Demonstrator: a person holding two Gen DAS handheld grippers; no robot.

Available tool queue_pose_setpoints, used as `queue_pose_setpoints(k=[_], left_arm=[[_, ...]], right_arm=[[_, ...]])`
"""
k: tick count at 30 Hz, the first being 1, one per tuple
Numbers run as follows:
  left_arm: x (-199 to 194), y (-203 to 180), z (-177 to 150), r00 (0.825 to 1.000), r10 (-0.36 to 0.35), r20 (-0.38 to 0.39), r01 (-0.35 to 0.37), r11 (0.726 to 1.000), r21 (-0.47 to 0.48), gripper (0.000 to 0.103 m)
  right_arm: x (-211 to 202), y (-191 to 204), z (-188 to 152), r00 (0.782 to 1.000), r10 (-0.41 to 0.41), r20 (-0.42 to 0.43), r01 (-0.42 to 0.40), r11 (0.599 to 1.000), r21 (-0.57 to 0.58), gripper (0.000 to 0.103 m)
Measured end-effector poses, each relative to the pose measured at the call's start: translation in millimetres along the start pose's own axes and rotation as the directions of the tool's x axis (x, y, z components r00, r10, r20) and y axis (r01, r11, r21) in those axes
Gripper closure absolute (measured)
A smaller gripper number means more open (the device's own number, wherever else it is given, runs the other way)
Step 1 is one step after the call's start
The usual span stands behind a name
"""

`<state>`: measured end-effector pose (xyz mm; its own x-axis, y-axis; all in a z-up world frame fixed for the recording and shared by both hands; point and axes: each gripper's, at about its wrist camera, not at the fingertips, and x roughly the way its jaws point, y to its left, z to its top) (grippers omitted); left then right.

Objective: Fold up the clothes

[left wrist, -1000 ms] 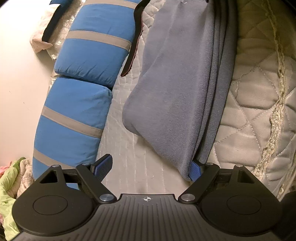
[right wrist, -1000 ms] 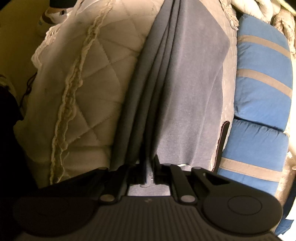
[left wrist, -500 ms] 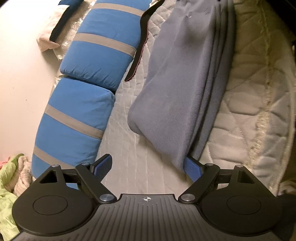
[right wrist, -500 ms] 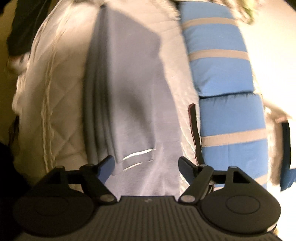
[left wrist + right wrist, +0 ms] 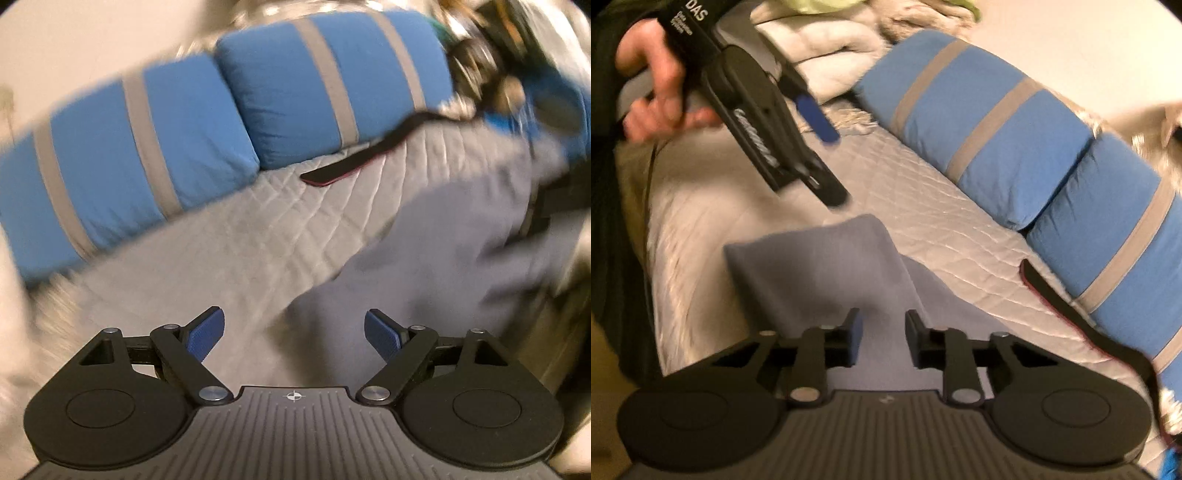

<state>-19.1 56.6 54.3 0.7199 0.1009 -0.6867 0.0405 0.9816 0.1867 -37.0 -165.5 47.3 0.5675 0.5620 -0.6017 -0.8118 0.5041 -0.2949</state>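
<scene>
- L wrist view: left gripper (image 5: 294, 334) jaws wide apart, nothing between. Grey garment (image 5: 443, 251) lies on the quilted bed (image 5: 229, 236), ahead and to the right of the tongs, long axis running up-right toward the blue bolster (image 5: 221, 122).
- R wrist view: right gripper (image 5: 882, 338) jaws part-open, just been closing, pads not pressing cloth. Garment right below and ahead. Left gripper, in a hand (image 5: 661, 96), hovers beyond the garment's far end. Right looks nearer.

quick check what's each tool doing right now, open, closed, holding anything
Left tool: open, nothing between its pads, above the grey garment.
Right tool: part open, jaws have just been closing, pads not pressing anything; garment lies beyond them.
</scene>
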Motion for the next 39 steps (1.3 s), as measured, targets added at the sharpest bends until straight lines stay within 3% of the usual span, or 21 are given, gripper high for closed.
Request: queue_pose_setpoints(k=[3,8,14,21,25,26,28,30,33,35,37,38,39], left_arm=[[27.3,7.2,2.5,0.999,-0.047,-0.002,0.047,0.996,-0.072,0.021],[73.8,13.9,-10.3,0.993,0.022,-0.113,-0.025,0.999,-0.031,0.029],[84.6,34.9,-14.5,0.988,0.024,-0.155,-0.037,0.996,-0.077,0.029],[88.6,64.9,-13.3,0.984,-0.036,-0.174,-0.016,0.958,-0.287,0.028],[77.3,66.0,-8.6,0.981,-0.012,-0.196,-0.043,0.96,-0.276,0.029],[71.6,65.8,-8.5,0.98,-0.033,-0.194,-0.021,0.962,-0.272,0.029],[64.0,68.7,-12.0,0.973,-0.145,-0.177,0.088,0.951,-0.296,0.029],[60.7,73.6,-20.0,0.953,-0.254,-0.163,0.184,0.916,-0.356,0.029],[68.8,83.7,-34.8,0.915,-0.372,-0.156,0.26,0.839,-0.478,0.029],[79.6,92.5,-47.1,0.878,-0.455,-0.145,0.296,0.756,-0.583,0.029],[84.8,102.6,-57.7,0.86,-0.499,-0.104,0.317,0.683,-0.658,0.029],[87.1,108.6,-63.0,0.846,-0.528,-0.076,0.332,0.633,-0.7,0.029],[90.9,114.5,-69.7,0.818,-0.573,-0.041,0.355,0.56,-0.749,0.029]], right_arm=[[20.3,-7.5,-0.2,0.999,0.021,-0.026,-0.018,0.992,0.127,0.077],[33.0,-14.6,-8.7,0.996,0.044,-0.076,-0.031,0.985,0.17,0.077],[41.1,-18.2,-16.9,0.992,0.064,-0.104,-0.04,0.975,0.219,0.071],[38.5,-22.8,-19.2,0.992,0.083,-0.092,-0.058,0.966,0.251,0.071],[33.1,-26.4,-18.4,0.993,0.086,-0.078,-0.062,0.959,0.278,0.07],[31.6,-27.0,-18.3,0.993,0.09,-0.072,-0.067,0.957,0.282,0.07],[29.5,-28.0,-18.1,0.993,0.099,-0.065,-0.076,0.953,0.292,0.069],[29.3,-29.2,-17.9,0.993,0.1,-0.064,-0.076,0.952,0.297,0.066],[29.0,-30.6,-16.1,0.993,0.1,-0.062,-0.076,0.948,0.308,0.064],[27.7,-32.2,-14.9,0.993,0.102,-0.056,-0.079,0.944,0.32,0.061],[26.2,-33.9,-14.5,0.993,0.102,-0.052,-0.08,0.941,0.329,0.06],[25.6,-34.9,-14.5,0.994,0.102,-0.051,-0.079,0.94,0.333,0.059],[25.2,-35.8,-14.8,0.994,0.1,-0.051,-0.077,0.938,0.337,0.059]])
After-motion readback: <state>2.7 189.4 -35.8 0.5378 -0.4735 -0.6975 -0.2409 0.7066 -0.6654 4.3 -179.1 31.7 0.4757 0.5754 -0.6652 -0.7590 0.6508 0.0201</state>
